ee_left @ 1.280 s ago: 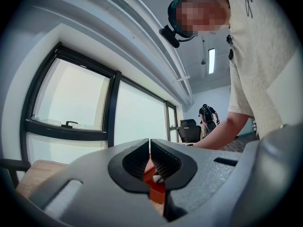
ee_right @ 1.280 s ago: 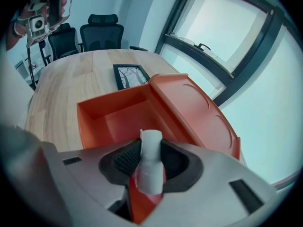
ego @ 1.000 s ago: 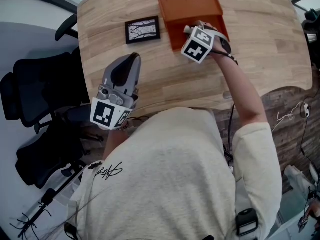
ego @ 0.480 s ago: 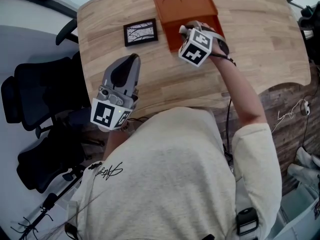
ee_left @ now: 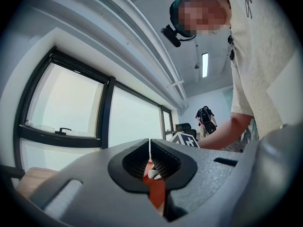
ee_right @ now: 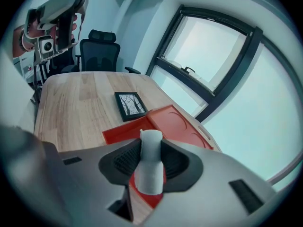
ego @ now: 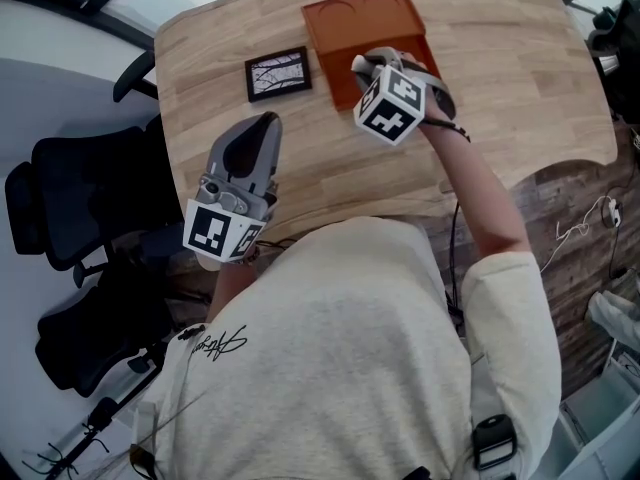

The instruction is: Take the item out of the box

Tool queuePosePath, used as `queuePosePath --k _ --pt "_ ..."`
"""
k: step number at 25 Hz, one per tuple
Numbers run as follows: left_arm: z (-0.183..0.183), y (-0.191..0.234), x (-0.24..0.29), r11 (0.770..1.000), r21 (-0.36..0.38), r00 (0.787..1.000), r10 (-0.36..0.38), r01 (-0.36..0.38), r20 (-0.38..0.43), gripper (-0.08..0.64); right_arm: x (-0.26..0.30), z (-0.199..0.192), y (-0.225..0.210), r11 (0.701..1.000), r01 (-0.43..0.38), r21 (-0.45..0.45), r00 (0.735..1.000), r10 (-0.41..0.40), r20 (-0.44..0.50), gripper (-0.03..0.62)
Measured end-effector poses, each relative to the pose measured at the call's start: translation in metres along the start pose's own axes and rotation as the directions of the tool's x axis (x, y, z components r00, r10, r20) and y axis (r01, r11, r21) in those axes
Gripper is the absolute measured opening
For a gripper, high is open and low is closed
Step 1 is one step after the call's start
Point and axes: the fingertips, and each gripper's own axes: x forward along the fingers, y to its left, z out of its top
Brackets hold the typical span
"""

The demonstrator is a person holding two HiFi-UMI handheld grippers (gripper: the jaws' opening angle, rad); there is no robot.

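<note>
An orange box lies open on the far side of the wooden table, its tray nearer me and its lid beyond. My right gripper hovers over the tray's near edge. In the right gripper view it is shut on a pale grey cylinder-shaped item, held upright above the box. My left gripper rests low at the table's near left edge, away from the box. In the left gripper view its jaws are shut with nothing between them and point up toward the windows.
A small black picture frame lies flat left of the box, also seen in the right gripper view. Black office chairs stand off the table's left side. Another person stands far across the room.
My right gripper has lifted slightly and drifted left over the box with the grey item in it. The left gripper has stayed in place.
</note>
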Motion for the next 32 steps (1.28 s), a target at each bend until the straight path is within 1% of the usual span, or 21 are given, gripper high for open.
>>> queuePosePath --k 17,32 --pt "0.012 -0.009 0.002 0.999 0.023 0.999 -0.037 0.036 0.024 0.011 -0.049 0.015 -0.005 0.995 0.077 0.058 0.992 -0.082 0.091 0.129" --pt "0.018 -0.022 0.004 0.997 0.035 0.997 -0.076 0.075 0.032 0.011 -0.098 0.025 -0.004 0.975 0.138 0.174 0.963 -0.173 0.207 0.129"
